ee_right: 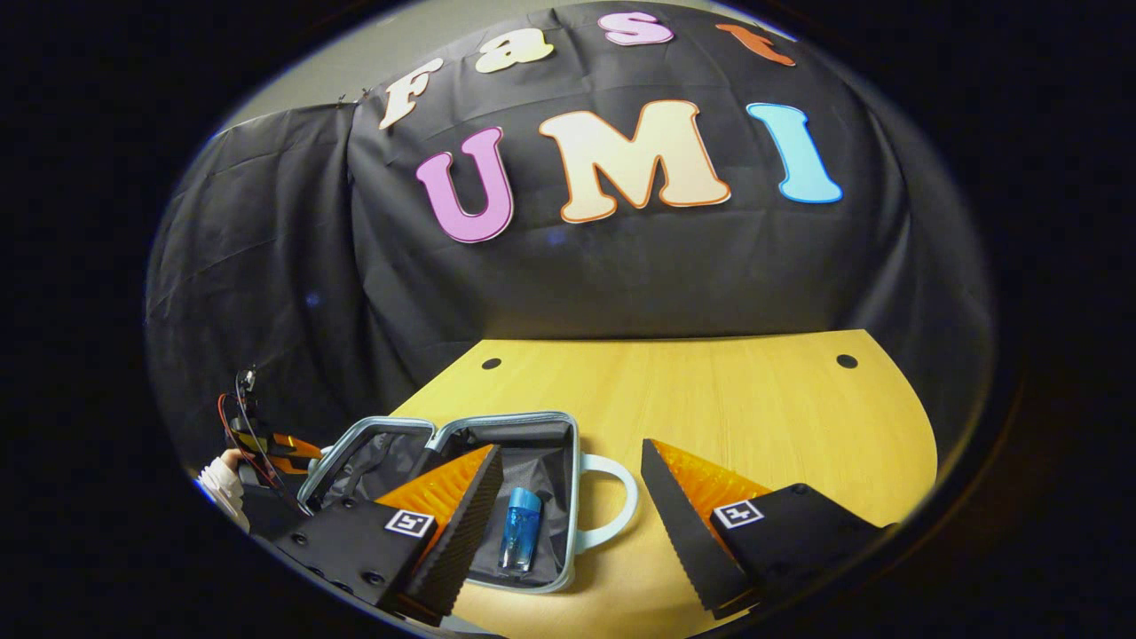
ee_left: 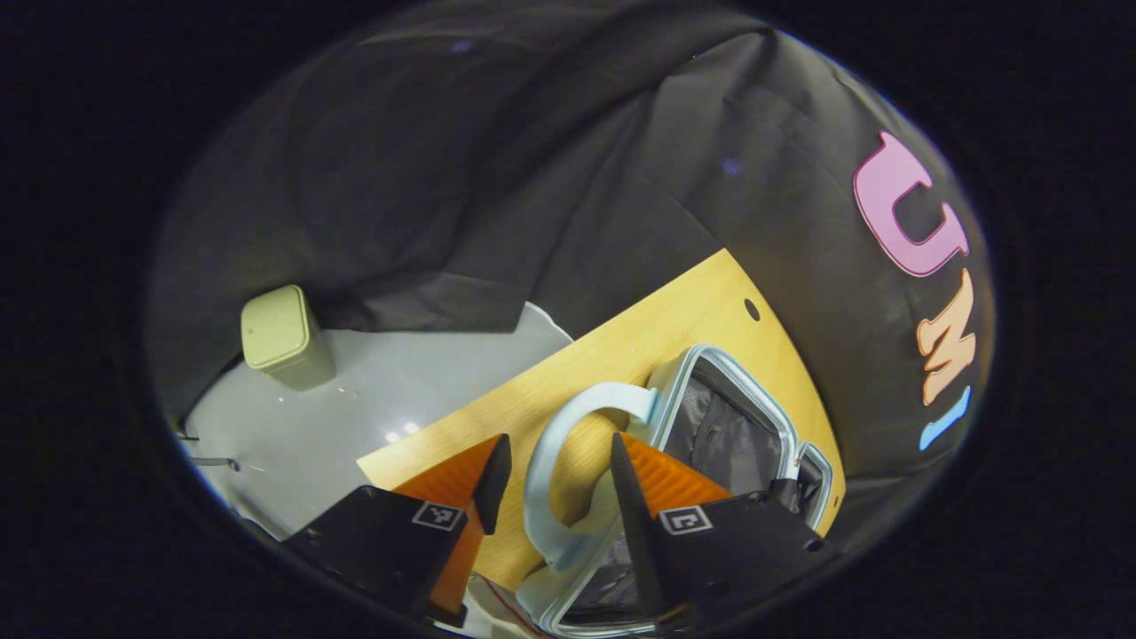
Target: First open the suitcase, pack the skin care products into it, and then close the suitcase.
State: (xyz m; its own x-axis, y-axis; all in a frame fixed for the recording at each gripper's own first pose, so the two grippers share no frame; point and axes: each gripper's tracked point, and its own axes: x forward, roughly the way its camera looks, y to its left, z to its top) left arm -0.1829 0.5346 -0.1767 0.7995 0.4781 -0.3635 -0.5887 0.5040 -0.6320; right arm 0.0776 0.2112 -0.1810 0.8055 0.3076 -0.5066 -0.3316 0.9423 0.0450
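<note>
The light-blue suitcase (ee_right: 532, 466) lies open on the wooden table (ee_right: 754, 417), both grey-lined halves flat. A blue skin care bottle (ee_right: 519, 528) lies in the half nearest the handle (ee_right: 623, 497). My right gripper (ee_right: 570, 448) is open and hovers over that half and the handle, holding nothing. In the left gripper view the suitcase (ee_left: 745, 377) is seen from its end. My left gripper (ee_left: 559, 453) is open there, with the curved handle (ee_left: 537, 470) between its fingers and neither finger pressing on it. The left gripper (ee_right: 280, 451) and a hand (ee_right: 220, 484) appear beyond the suitcase's far side.
A pale green bin (ee_left: 280, 337) stands on the grey floor (ee_left: 373, 399) past the table's (ee_left: 674, 311) edge. The tabletop right of the suitcase is bare wood with two cable holes (ee_right: 846, 361). Black cloth hangs behind the table.
</note>
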